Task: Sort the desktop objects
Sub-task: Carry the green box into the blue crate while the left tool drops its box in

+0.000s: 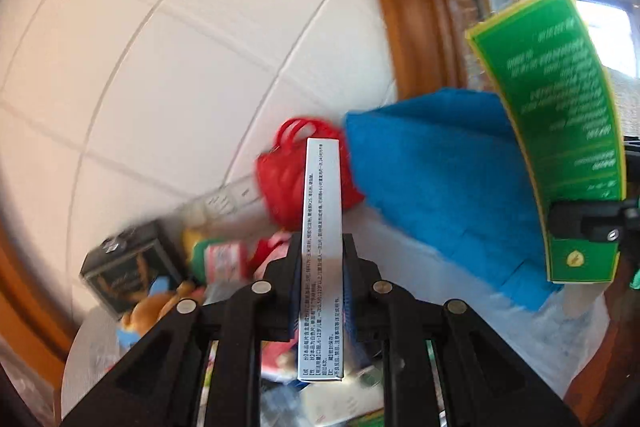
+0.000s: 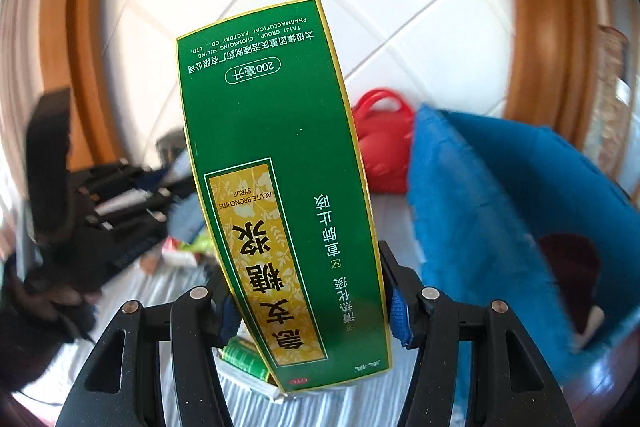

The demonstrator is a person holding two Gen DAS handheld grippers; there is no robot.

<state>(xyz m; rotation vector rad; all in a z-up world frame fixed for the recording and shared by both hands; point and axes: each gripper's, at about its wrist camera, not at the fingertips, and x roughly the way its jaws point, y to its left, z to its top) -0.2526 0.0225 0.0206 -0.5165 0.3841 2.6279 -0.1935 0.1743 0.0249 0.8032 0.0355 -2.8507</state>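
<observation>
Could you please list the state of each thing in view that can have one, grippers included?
left gripper: shut on the white box
white box: held on edge, lifted
right gripper: shut on the green box
green box: held, print upside down
blue bag: standing, opening not clearly visible
red bag: upright, handles up

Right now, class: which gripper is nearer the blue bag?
Right. The right gripper, holding the green box, is right beside the blue bag; the left gripper, holding the white box, sits farther off.
</observation>
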